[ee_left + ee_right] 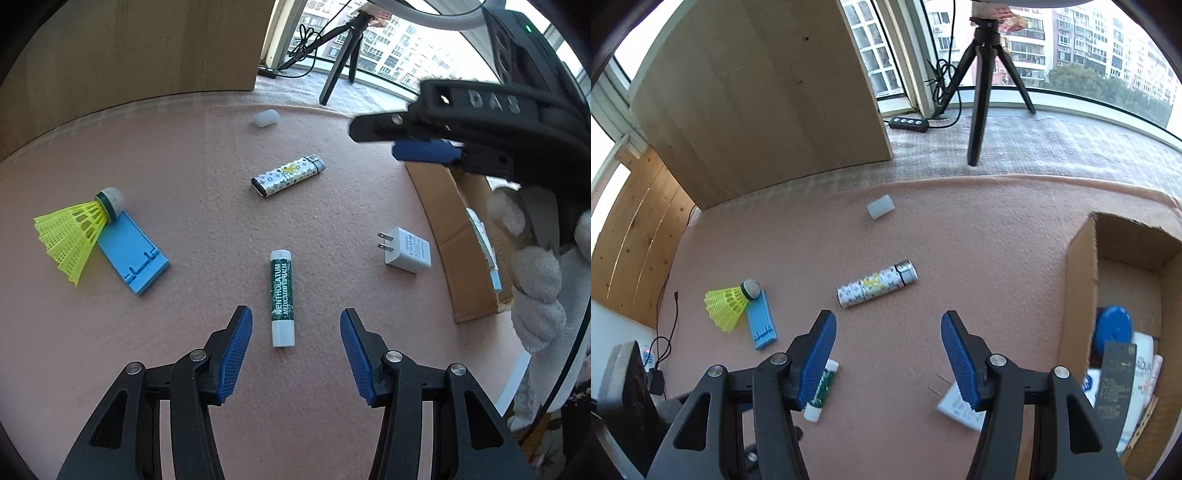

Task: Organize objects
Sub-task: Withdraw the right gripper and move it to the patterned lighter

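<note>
Both the left gripper and right gripper are kept wide apart with nothing held, the green-and-white lip balm tube being left loose on the pink mat.

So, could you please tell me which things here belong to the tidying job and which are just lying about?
For the job:
lip balm
lighter
charger plug
shuttlecock
blue stand
white cap
cardboard box

Just lying about:
tripod
power strip
wooden board

A pink mat is covering the table. Behind its far edge a wood panel is standing, with a black tripod beside it. Daylight is coming through wide windows showing apartment blocks.
</note>
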Motion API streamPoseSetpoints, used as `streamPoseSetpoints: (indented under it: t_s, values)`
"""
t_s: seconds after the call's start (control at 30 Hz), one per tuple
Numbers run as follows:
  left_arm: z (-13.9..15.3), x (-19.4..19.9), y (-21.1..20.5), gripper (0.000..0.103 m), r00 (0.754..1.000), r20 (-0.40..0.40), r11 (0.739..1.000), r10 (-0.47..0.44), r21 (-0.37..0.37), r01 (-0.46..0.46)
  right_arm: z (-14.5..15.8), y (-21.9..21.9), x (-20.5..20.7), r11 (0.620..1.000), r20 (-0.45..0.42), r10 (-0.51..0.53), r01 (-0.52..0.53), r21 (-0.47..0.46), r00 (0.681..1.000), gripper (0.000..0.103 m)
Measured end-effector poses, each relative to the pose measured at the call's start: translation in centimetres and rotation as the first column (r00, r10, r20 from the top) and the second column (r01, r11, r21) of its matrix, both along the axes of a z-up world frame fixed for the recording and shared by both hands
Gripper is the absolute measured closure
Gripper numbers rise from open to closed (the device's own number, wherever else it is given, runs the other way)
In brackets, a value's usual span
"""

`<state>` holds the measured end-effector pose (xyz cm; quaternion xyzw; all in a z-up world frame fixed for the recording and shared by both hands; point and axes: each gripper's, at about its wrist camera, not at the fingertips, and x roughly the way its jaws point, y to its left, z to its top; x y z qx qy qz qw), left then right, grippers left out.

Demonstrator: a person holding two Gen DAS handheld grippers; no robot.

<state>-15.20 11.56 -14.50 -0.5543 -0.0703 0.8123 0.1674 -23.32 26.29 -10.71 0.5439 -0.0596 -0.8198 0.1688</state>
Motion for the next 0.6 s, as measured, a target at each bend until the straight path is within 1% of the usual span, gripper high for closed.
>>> streamPoseSetpoints:
  t_s: [0.1, 0.2, 0.27, 0.33, 0.43, 0.6]
  values:
    - [-1.2, -0.6, 0.5, 0.052, 1.000, 0.026, 1.000, -0.001, -0.003, 0.001, -0.7, -1.7, -1.8, 0.999, -0.005, 0.042, -0.042, 0.006, 0.999, 0.048]
    - [-2.0, -0.8, 0.5, 0.056, 0.999, 0.031, 1.000, 0.010, -0.021, -0.009, -2.0, -2.8, -3.4, 0.998, 0.020, 0.065, -0.065, 0.016, 0.998, 0.048]
    - [-2.2, -1.0, 0.4, 0.056, 0.999, 0.035, 1.000, 0.019, -0.020, -0.018, -2.9, -3.3, -4.4, 0.997, 0.035, 0.071, -0.072, 0.017, 0.997, 0.048]
    - [-2.7, -1.2, 0.5, 0.056, 0.999, 0.041, 0.999, 0.033, -0.031, -0.031, -3.6, -3.8, -5.2, 0.996, 0.041, 0.079, -0.081, 0.044, 0.996, 0.048]
    - [-3.4, -1.4, 0.3, 0.056, 0.996, 0.067, 0.998, 0.056, -0.013, -0.055, -4.5, -4.4, -6.3, 0.993, 0.062, 0.101, -0.105, 0.051, 0.993, 0.048]
    - [-3.6, -1.5, 0.7, 0.056, 0.996, 0.056, 0.998, 0.066, -0.026, -0.065, -5.6, -5.5, -7.4, 0.985, 0.078, 0.143, -0.149, 0.081, 0.987, 0.048]
